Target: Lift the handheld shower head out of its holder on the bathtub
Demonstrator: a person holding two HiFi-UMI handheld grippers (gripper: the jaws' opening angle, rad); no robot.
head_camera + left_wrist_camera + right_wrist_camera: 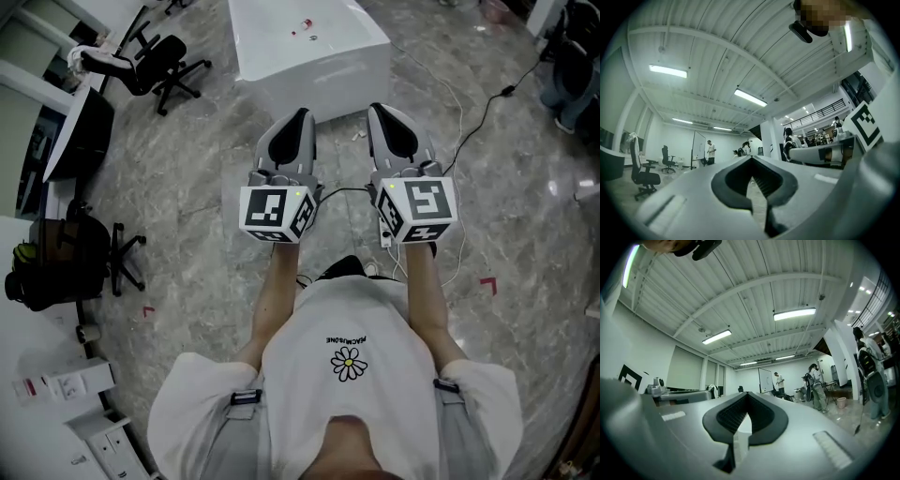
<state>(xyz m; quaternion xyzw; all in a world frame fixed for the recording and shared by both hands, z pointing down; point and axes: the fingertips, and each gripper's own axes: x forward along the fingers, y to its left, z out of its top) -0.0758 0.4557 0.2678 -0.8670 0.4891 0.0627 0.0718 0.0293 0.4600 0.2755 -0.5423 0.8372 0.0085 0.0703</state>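
A white bathtub (309,47) stands on the marble floor ahead of me in the head view. Small fittings (305,26) sit on its top face; I cannot make out a shower head or its holder among them. My left gripper (300,116) and right gripper (379,111) are held side by side at chest height, short of the tub and pointing toward it. Both are shut with nothing between the jaws. The left gripper view shows that gripper (751,158) tilted up at the ceiling, tips meeting. In the right gripper view its gripper (748,393) is tilted the same way. The tub appears in neither gripper view.
Black office chairs (159,61) and a dark desk (75,131) stand at the left, with another chair carrying a bag (56,267) nearer. A cable (483,117) runs across the floor at right. Several people (816,385) and a whiteboard (765,379) are far off.
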